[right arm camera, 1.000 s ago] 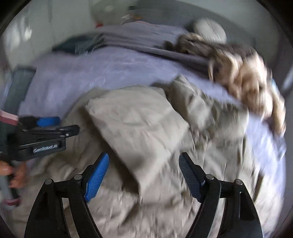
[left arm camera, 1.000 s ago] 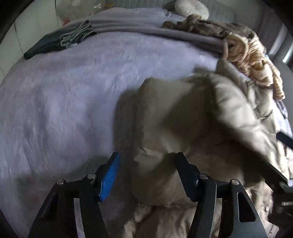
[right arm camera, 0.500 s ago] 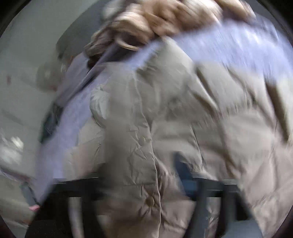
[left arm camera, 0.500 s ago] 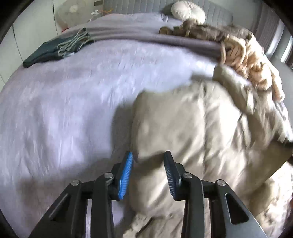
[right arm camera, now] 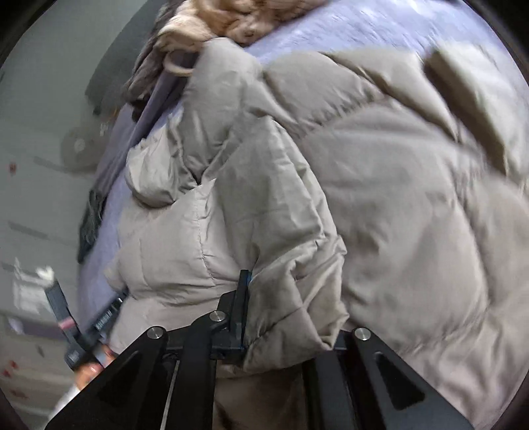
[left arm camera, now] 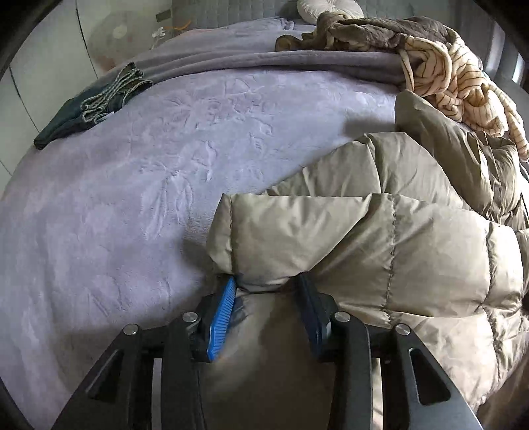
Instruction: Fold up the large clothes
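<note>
A beige quilted puffer jacket (left arm camera: pixel 380 238) lies bunched on the right half of the bed. My left gripper (left arm camera: pixel 267 281) has a puffy edge of it pinched between its blue pads (left arm camera: pixel 224 307), with the jaws easing slightly apart. In the right wrist view the jacket (right arm camera: pixel 380 198) fills most of the picture. My right gripper (right arm camera: pixel 264 291) is shut on a thick fold of it. Fabric drapes over the right finger and hides it.
A lilac bedspread (left arm camera: pixel 132 198) stretches to the left. A dark folded garment (left arm camera: pixel 89 106) lies at the far left edge. A cream striped garment (left arm camera: pixel 456 79) and a brown blanket (left arm camera: pixel 380 29) are heaped at the back right. A hand (right arm camera: pixel 96 364) shows at lower left.
My left gripper has narrowed onto the jacket's edge and shifted a little. The right gripper has rolled over, swung across the jacket and shut on a fold of it.
</note>
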{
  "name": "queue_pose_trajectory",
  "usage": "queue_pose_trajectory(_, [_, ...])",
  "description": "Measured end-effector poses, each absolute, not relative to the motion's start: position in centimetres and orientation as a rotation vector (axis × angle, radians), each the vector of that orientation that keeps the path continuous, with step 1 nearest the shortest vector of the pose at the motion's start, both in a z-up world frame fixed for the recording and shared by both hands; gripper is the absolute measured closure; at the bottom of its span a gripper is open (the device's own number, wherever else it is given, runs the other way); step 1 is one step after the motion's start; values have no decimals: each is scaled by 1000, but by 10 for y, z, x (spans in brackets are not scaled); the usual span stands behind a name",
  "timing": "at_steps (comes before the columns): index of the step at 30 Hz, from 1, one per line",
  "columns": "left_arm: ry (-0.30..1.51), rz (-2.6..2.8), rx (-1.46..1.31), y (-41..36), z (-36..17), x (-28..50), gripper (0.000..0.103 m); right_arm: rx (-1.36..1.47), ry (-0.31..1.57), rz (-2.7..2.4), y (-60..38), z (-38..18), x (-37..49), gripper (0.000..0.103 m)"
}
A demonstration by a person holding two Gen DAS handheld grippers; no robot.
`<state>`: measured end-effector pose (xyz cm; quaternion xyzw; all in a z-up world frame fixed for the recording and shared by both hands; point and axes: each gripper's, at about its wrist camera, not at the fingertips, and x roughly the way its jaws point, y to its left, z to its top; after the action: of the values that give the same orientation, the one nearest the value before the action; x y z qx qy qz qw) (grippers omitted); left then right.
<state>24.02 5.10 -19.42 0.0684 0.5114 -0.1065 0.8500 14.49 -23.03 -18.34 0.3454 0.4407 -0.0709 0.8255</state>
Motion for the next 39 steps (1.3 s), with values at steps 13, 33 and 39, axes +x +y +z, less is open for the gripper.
queue_pose_trajectory(13, [1134,-271,148,88,-181,183,54,463,880,-229,-231,-121,101,83])
queue_pose_trajectory(33, [1172,-331,163,24,-143,143,28,731,943,-304,-287,-145,5,73])
queue_pose_trajectory(39, [1209,-451,182,-59,-139,100,28,844,885,-376,-331,-144,-30,46])
